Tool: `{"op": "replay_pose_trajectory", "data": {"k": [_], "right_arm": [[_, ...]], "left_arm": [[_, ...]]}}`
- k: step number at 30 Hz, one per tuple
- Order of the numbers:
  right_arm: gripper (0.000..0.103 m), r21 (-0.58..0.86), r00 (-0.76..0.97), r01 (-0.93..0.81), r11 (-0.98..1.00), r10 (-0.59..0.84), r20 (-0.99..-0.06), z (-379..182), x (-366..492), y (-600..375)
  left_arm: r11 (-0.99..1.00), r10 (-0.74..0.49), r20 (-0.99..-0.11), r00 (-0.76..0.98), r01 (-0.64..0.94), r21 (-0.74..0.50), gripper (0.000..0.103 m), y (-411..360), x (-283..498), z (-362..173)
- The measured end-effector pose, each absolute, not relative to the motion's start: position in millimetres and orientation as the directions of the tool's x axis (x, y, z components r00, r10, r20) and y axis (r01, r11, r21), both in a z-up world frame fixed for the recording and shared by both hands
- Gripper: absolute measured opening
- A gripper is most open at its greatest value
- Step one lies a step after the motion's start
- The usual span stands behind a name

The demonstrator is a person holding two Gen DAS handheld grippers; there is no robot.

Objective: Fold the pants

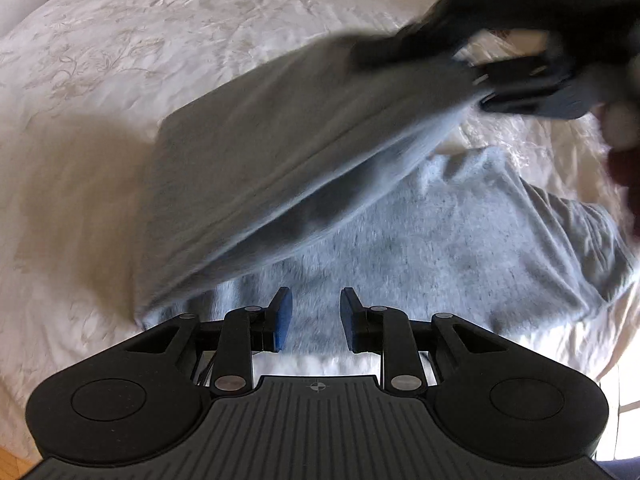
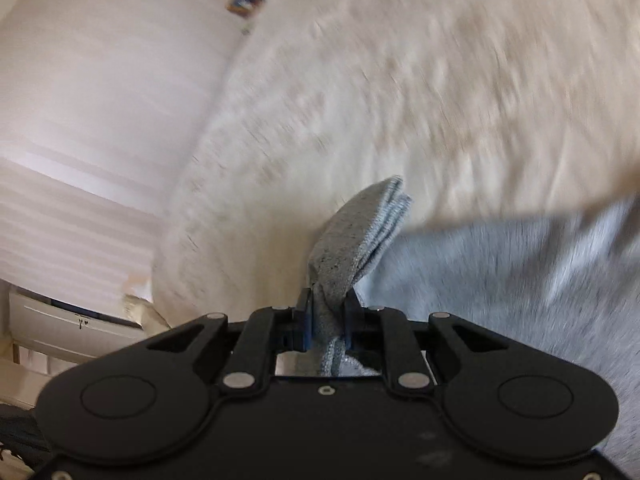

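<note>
- The grey pants (image 1: 420,232) lay across the cream bedspread (image 1: 100,80), partly flat just ahead of my left gripper (image 1: 315,320) and partly raised in a slanting sheet.
- My right gripper (image 2: 328,316) was clenched on a bunched edge of the pants, the cloth pinched between its fingers and poking out past the tips.
- In the left wrist view that right gripper (image 1: 516,84) showed up high and to the right, blurred, holding the lifted layer off the bed.
- My left gripper stood released, jaws apart with nothing between them, hovering over the flat layer; whether it touched the fabric I could not tell.
- The lifted layer ran from the right gripper down toward the left, its crease on the bed left of my left gripper.
- I judged the fold would turn on carrying that held edge over the flat part, with the left gripper nearer to pin it.
</note>
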State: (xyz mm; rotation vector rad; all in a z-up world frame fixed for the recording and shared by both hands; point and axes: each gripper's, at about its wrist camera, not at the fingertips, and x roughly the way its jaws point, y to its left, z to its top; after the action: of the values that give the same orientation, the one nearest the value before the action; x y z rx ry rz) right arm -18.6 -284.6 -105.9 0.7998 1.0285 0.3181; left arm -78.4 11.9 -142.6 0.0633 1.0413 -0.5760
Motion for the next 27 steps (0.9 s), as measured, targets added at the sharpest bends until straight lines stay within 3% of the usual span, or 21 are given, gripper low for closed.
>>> {"op": "replay_pose_trajectory", "data": {"k": [7,14,18,22,27], "right_arm": [[0.016,0.649,0.569,0.193,0.736,0.455,-0.685,-75,-60,-343],[0.016,0.534,0.456,0.392,0.749,0.346,-0.820,-136,-105,-384],[0.016,0.482,0.395,0.421,0.768,0.323,-0.860,-166,-120,-387],[0.017,0.470,0.388,0.404,0.785,0.318,-0.865,-177,-124,-386],[0.017,0.451,0.390,0.351,0.820,0.310,-0.867,-177,-121,-381]], "left_arm": [[0.891,-0.326,-0.873,0.362,0.427,-0.156,0.025,4,-72,-163],[0.888,-0.299,-0.891,0.343,0.441,-0.128,0.025,4,-81,-168],[0.862,-0.333,-0.898,0.289,0.479,-0.165,0.026,9,-87,-161],[0.779,-0.469,-0.853,0.228,0.561,-0.279,0.026,17,-94,-135],[0.816,-0.469,-0.812,0.347,0.521,-0.248,0.027,8,-72,-112]]}}
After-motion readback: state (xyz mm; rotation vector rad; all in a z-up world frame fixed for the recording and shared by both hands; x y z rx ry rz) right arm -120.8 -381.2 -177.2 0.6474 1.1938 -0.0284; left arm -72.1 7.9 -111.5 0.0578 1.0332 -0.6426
